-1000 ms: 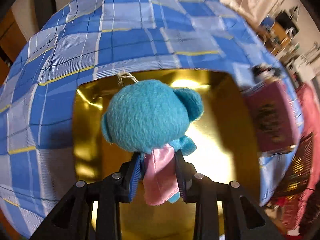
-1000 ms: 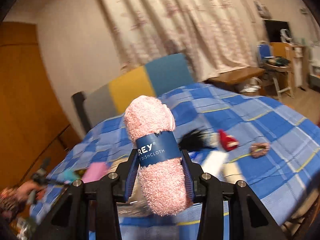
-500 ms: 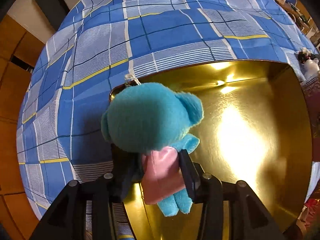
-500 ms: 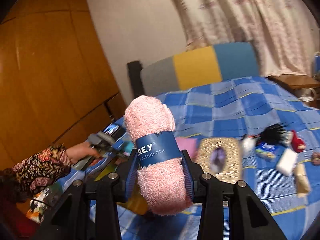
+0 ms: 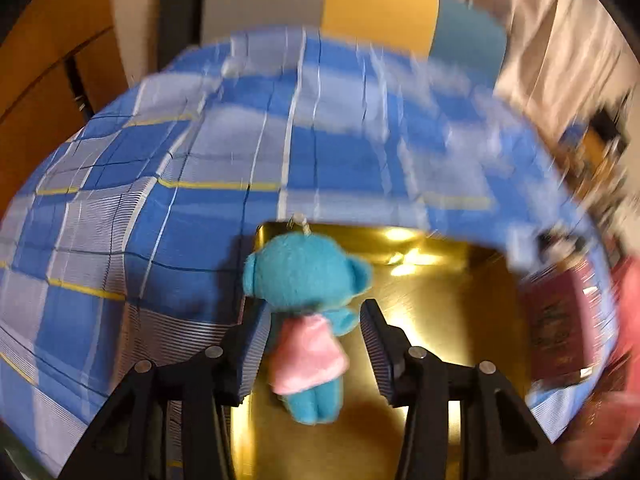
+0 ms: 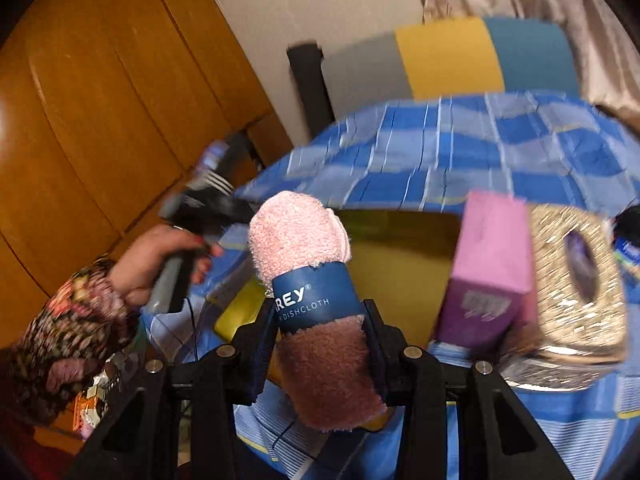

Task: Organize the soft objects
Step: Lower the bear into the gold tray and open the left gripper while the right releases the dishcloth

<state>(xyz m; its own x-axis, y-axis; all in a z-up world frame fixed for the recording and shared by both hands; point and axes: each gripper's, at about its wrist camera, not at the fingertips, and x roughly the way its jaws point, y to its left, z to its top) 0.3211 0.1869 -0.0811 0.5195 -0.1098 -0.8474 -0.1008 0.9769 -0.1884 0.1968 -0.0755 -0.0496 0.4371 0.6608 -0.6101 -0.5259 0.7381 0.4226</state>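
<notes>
Down in the left wrist view, the teal plush bear in its pink dress lies in the near-left part of the gold tray, head towards the tray's far rim and a small loop of cord at its crown; the left gripper stands wide around the bear's body, its blue-padded fingers clear of the plush on both sides; the tray sits on a blue checked bedspread, with a dark red box at its right edge (badly blurred). Across in the right wrist view, the pink rolled dishcloth with its navy paper band is clamped upright in the right gripper, pads pressing the band and the terry below it; it hangs above the tray's near edge; a pink box and a woven tissue box stand just right of the tray; a person's left hand, floral sleeve behind it, grips the other tool's handle at left.
</notes>
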